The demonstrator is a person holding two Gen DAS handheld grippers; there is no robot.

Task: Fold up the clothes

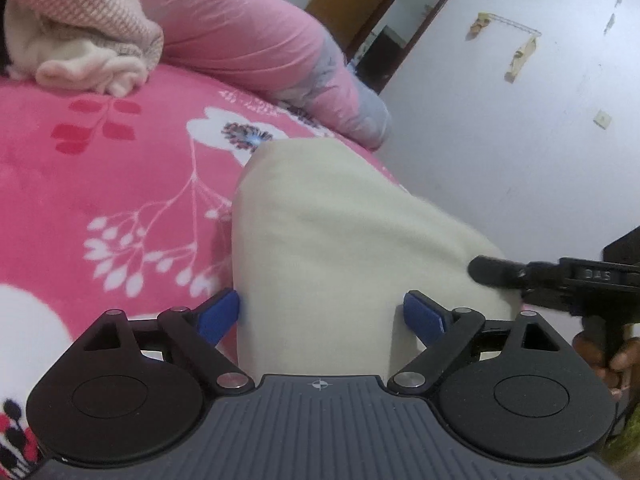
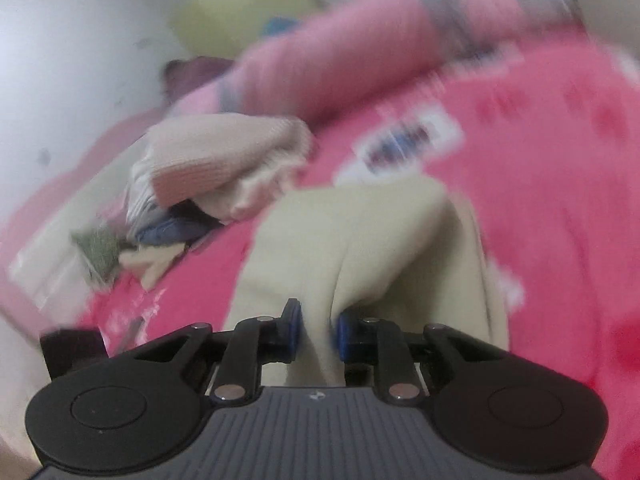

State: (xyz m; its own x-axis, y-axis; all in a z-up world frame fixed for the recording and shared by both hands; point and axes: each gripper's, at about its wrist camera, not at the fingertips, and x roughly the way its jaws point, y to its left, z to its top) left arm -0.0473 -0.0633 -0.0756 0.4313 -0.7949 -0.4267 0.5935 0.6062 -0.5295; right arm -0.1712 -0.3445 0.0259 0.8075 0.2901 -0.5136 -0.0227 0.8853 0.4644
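- Looking down the left gripper [image 1: 320,316], its blue pads [image 1: 220,314] are spread wide, with a strip of the cream garment [image 1: 320,240] running up between them. The left pad sits right at the cloth's left edge, but the right one looks apart from it, so I'd call those jaws released, not pinching anything.
- Over on the right gripper [image 2: 316,330], the jaws are nearly closed and clenched on a bunched fold of the same cream garment [image 2: 352,248]; the cloth comes straight up out of the gap and fans out wider beyond it.
- From the left view you can also see the right gripper [image 1: 486,270] poking in from the right edge with its black tip against the garment's near right side, plus a bit of the person's hand [image 1: 612,356] on the handle.
- Garment itself: plain pale cream, soft looking, no print, folded into a longish panel with a rounded far end. It lies on the pink flowered blanket [image 1: 100,200], close to the bed's right edge by the white wall [image 1: 520,140].
- Count: one cream garment being handled, two grippers, one heap of other clothes [image 2: 216,168] far left (a knit beige piece on top; the rest is too blurry to sort out), and one pink pillow [image 1: 240,28] at the far side.
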